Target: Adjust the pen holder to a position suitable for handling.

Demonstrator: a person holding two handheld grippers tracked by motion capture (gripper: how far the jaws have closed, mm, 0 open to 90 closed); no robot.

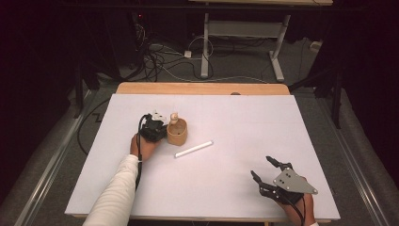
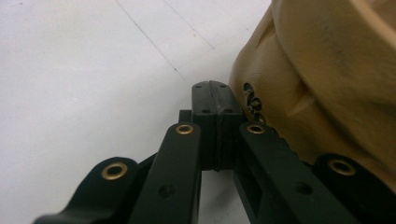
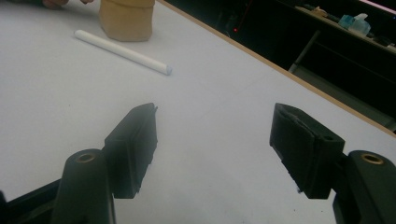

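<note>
Tan, round, open-topped wooden cup (image 1: 177, 133) standing upright on the white table sheet (image 1: 235, 122), left of the sheet's centre. A small pale wooden peg (image 1: 174, 117) with a rounded head rises at the cup's far rim; whether it stands inside the cup or just behind it cannot be told. In the left gripper view the cup's tan wall (image 2: 327, 79) takes up the right side at close range, with a small dark coiled mark on its surface next to the jaw tips.

The left gripper (image 1: 154, 128) lies directly beside the cup on its left, held by the person's left hand (image 1: 141, 147), whose white sleeve (image 1: 115, 193) enters from the bottom edge. Its two black jaws are pressed together pad to pad with nothing between them; the closed tips (image 2: 211, 95) sit just beside the cup wall, and contact cannot be confirmed.

A white cylindrical stick (image 1: 193, 149) lies flat on the sheet near the cup, on its near right side, apart from it. In the right gripper view the stick (image 3: 122, 52) lies in front of the cup (image 3: 127, 18).

The right gripper (image 1: 269, 170), topped by a grey three-cornered plate (image 1: 292, 181), rests at the near right of the sheet, well apart from cup and stick. Its jaws stand apart, with only bare sheet between them.

The light wooden table edge (image 1: 202, 88) shows beyond the sheet.
</note>
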